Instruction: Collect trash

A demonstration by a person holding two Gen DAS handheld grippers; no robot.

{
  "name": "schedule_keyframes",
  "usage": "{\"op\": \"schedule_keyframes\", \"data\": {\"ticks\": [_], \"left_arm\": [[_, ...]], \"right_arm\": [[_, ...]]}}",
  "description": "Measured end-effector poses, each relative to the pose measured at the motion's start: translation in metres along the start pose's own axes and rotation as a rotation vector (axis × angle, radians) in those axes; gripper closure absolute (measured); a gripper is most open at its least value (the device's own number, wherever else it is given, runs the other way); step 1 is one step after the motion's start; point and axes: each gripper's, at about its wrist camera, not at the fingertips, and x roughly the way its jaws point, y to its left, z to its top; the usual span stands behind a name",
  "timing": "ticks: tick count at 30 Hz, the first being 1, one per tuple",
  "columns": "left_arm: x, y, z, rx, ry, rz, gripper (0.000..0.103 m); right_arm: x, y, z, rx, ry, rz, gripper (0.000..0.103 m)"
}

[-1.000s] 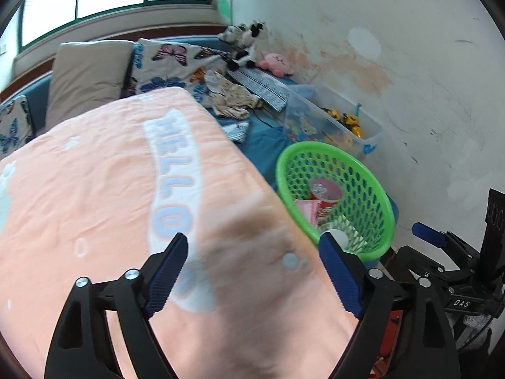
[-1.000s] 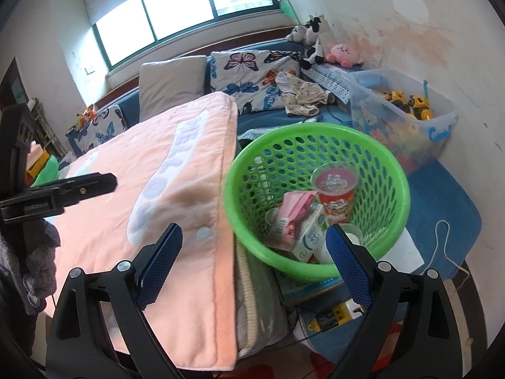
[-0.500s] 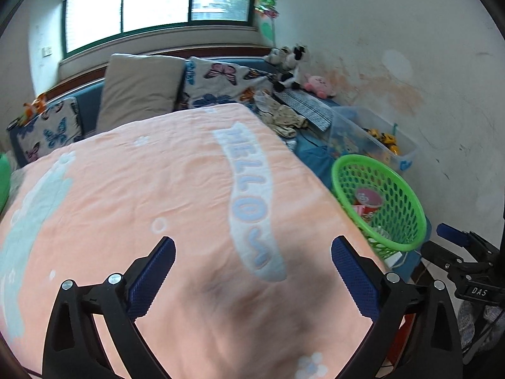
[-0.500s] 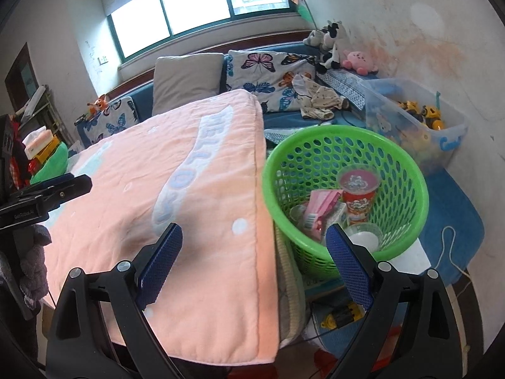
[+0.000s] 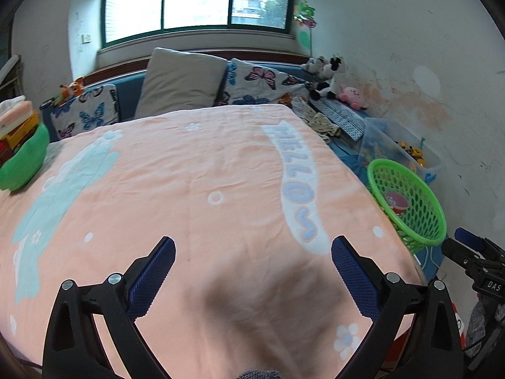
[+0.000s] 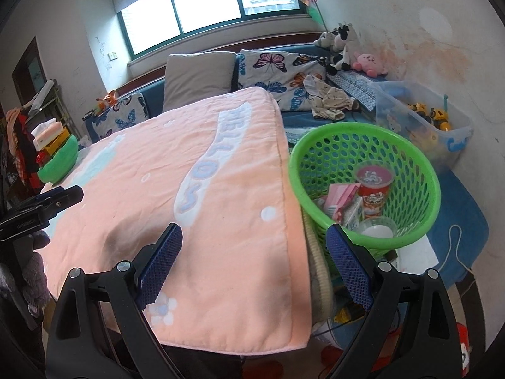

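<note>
Both tongs have pulled back and up from the basket over the last second, so the room now shows wider in each view and the basket sits smaller, off to the right. Biggest thing here is the peach blanket (image 5: pixel 195 189) with its pale "HELLO" lettering, spread flat over the tabletop; I can see no litter lying on it. Just beside its right edge stands the green basket (image 6: pixel 419 170), lower than the blanket, holding the collected trash: a red cup (image 6: pixel 374 186) upright in the middle, a pink wrapper (image 6: pixel 341 197) to its left, and a clear lid (image 6: pixel 377 230) at the near wall. On the far left of the blanket rests a green bowl (image 5: pixel 22 161) heaped with boxes.

Hovering over the near end of the blanket, the left tongs (image 5: pixel 252 271) are spread wide with nothing between them. So are the right tongs (image 6: pixel 254 259), above the blanket's near right corner.

To my eye the collecting looks done, or nearly. Next would be a look round for any stray piece; if none turns up, the tongs can simply rest.
</note>
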Motion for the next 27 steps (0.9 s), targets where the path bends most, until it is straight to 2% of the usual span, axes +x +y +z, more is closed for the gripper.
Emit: {"op": "schedule_keyframes", "data": {"ticks": [12,21,27], "left_arm": [[-0.012,0.013,-0.016,-0.023,-0.013,0.062,0.007],[-0.013,0.005,-0.022,-0.01,-0.006,0.079,0.007],[-0.01,0.0,-0.025,0.004,-0.003,0.118,0.007]], "right_arm": [[-0.001,0.015,-0.007,-0.015,0.003,0.032,0.01],[-0.002,0.017,-0.01,-0.025,-0.007,0.012,0.008],[-0.002,0.019,-0.011,-0.042,-0.01,-0.002,0.008]]}}
